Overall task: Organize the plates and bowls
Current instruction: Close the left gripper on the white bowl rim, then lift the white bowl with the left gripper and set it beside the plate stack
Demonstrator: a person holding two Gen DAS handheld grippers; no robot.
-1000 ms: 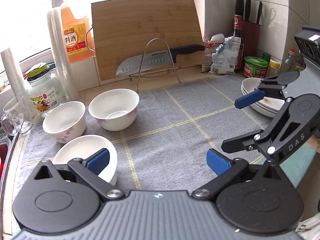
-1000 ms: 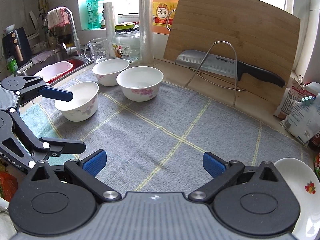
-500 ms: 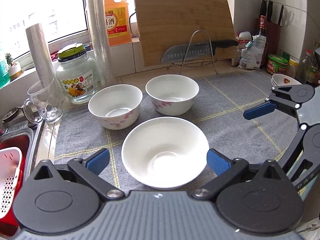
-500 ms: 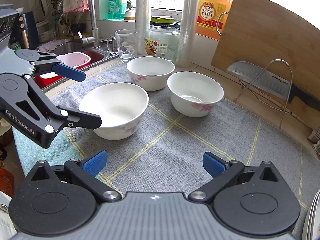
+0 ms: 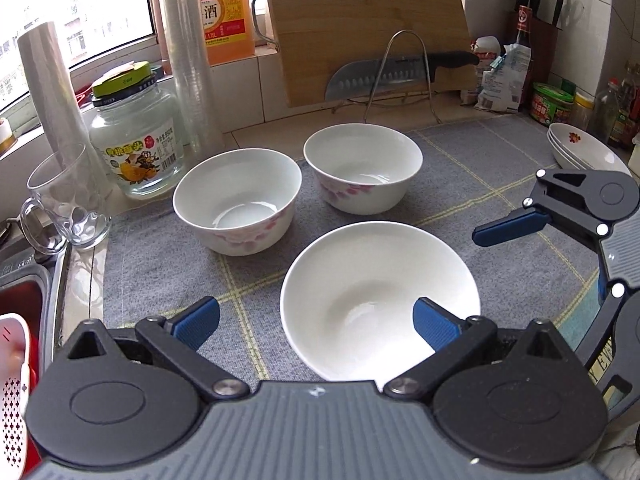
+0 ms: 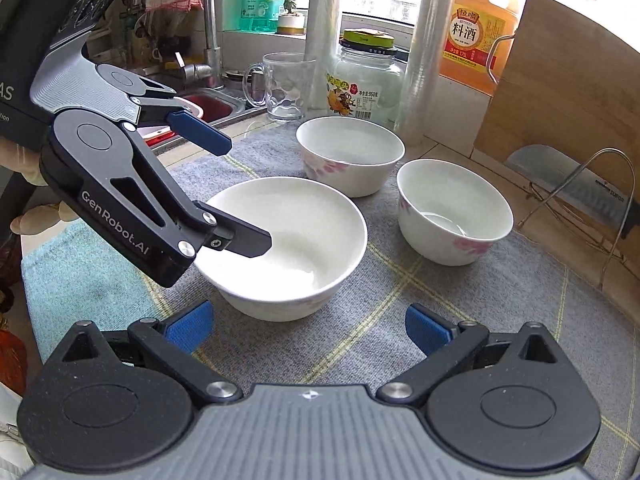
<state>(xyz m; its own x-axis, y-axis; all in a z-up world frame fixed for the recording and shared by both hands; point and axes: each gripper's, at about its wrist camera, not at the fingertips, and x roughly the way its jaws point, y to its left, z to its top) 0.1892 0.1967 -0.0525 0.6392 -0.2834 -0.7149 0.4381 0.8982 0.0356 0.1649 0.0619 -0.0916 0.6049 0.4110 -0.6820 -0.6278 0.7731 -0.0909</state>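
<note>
On the left edge of the left wrist view a red sink basin [image 5: 24, 292] is seen, then a glass mug [image 5: 68, 200] and a lidded glass jar [image 5: 134, 140] just off the grey checked mat [image 5: 168, 264]. On the mat, three white bowls stand upright with their mouths facing up: a floral bowl [image 5: 237, 200] at far left, a second floral bowl [image 5: 363, 168] at far right, and the nearest bowl [image 5: 380, 296] in front of both. Being round, the bowls have no long axis; only the up-down axis matters, and all three stand level.

The left gripper [image 5: 316, 320] is held spread wide and grasps nothing. One finger is placed over the nearest bowl's hollow and the other to the left of its outer wall, so the near-left rim is straddled; contact cannot be confirmed.

The step in hand is judged to be a rim pinch on the nearest bowl. It would be done well if the wall were seated deep between the pads before closing, and the bowl lifted level, since glazed porcelain is likely to slip.

Further right, the right gripper [image 6: 306, 328] is held released and empty, near that bowl. At far right, stacked plates [image 5: 580, 152] rest beside condiment jars [image 5: 552, 104].
</note>
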